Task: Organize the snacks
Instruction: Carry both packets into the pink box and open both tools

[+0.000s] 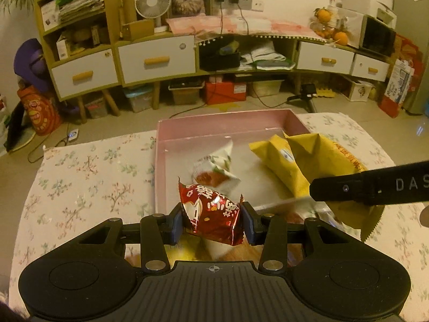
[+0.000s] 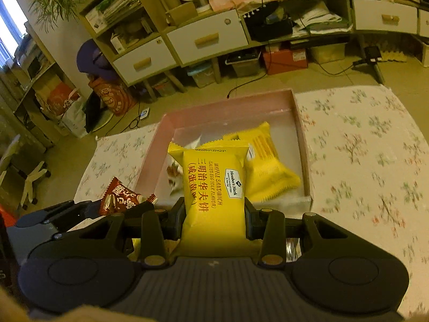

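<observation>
My left gripper (image 1: 213, 221) is shut on a red snack packet (image 1: 211, 212) and holds it just short of the near rim of the pink box (image 1: 225, 123). My right gripper (image 2: 214, 214) is shut on a yellow waffle sandwich packet (image 2: 214, 185), held above the near edge of the pink box (image 2: 230, 102). In the box lie a yellow packet (image 1: 278, 161), also in the right wrist view (image 2: 268, 169), and a white packet (image 1: 217, 169). The right gripper's finger (image 1: 370, 186) and its yellow packet (image 1: 324, 155) show at the right of the left wrist view. The red packet (image 2: 120, 198) shows at the left of the right wrist view.
The box stands on a table with a floral cloth (image 1: 88, 185), which also shows in the right wrist view (image 2: 370, 155). More packets lie blurred under the grippers at the near edge. Beyond the table is floor with cables, then a long cabinet (image 1: 158, 59) with drawers.
</observation>
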{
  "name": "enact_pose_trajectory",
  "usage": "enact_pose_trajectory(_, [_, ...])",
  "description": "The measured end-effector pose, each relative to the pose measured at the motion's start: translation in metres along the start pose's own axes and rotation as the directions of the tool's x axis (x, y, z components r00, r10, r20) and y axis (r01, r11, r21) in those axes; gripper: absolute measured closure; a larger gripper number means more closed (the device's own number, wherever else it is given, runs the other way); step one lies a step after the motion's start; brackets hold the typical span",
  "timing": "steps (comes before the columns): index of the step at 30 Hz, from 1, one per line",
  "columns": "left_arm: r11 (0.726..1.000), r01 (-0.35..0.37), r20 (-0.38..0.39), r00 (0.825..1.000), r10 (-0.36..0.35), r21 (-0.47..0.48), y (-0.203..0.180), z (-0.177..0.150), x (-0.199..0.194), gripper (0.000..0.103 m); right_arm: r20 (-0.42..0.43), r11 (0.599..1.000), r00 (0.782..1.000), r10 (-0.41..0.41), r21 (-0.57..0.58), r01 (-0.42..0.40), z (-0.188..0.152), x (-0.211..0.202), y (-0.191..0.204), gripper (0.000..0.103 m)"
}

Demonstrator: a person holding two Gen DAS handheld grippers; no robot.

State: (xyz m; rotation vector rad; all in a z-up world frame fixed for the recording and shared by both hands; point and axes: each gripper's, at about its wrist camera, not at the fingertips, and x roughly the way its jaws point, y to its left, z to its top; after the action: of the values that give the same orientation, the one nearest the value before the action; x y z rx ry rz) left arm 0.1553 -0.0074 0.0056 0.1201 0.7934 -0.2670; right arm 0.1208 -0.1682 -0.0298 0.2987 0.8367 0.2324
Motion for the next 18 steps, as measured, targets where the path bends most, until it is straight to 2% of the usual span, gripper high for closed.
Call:
enact_pose_trajectory(7, [0.997, 0.018, -0.067, 0.997, -0.023, -0.072, 0.013, 0.013, 0.040, 0.062, 0.011, 0.998, 1.000, 0.017, 0.059, -0.018, 0.009, 0.025, -0.008, 0.065])
enact_pose_trajectory(13, [0.998, 0.024, -0.076, 0.997, -0.029, -0.057, 0.008, 0.018, 0.062, 0.062, 0.019, 0.990, 0.999, 0.045, 0.133, -0.047, 0.010, 0.038, -0.017, 0.065])
enact_pose_trajectory(18, [0.999, 0.012, -0.073, 0.997, -0.015, -0.040, 0.004, 0.023, 0.076, 0.062, 0.037, 0.987, 0.998, 0.041, 0.152, -0.046, 0.013, 0.041, -0.020, 0.065])
